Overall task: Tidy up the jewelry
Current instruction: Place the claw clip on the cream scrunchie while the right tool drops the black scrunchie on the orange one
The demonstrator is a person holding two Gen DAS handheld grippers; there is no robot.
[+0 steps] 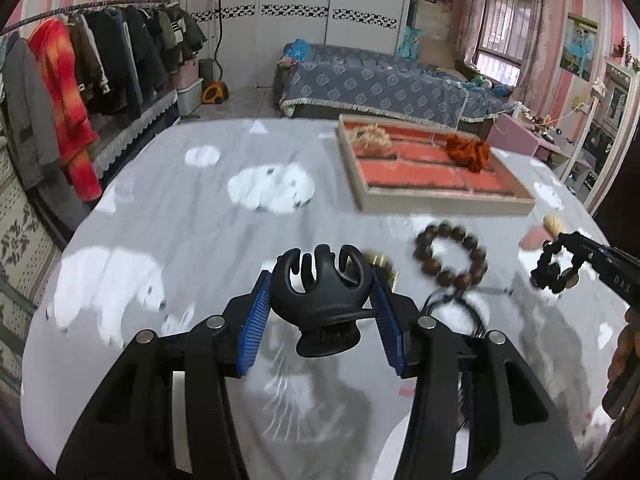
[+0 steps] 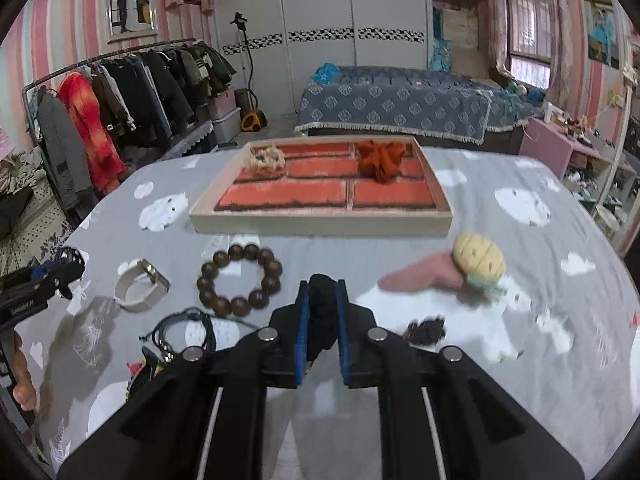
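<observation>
Presently the left gripper point(image 1: 322, 300) is clamped on a black plastic claw hair clip point(image 1: 320, 292), and the right gripper point(image 2: 323, 320) is pinched tight on a small dark beaded bracelet point(image 2: 322, 312) (detail blurred). Both should travel level to the orange-lined wooden compartment tray point(image 2: 320, 222) beyond, releasing into separate vacant cells, clear of the brown wooden bead bracelet point(image 2: 239, 285).

My left fingers point(image 1: 256, 312) have the hair claw point(image 1: 320, 292) between them; beyond their tips to the right lies the bead bracelet point(image 1: 450, 254), the tray point(image 1: 444, 204) farther behind it. Between my right fingers point(image 2: 302, 320) sits a small bracelet point(image 2: 324, 304); the watch point(image 2: 140, 284) lies left.
</observation>
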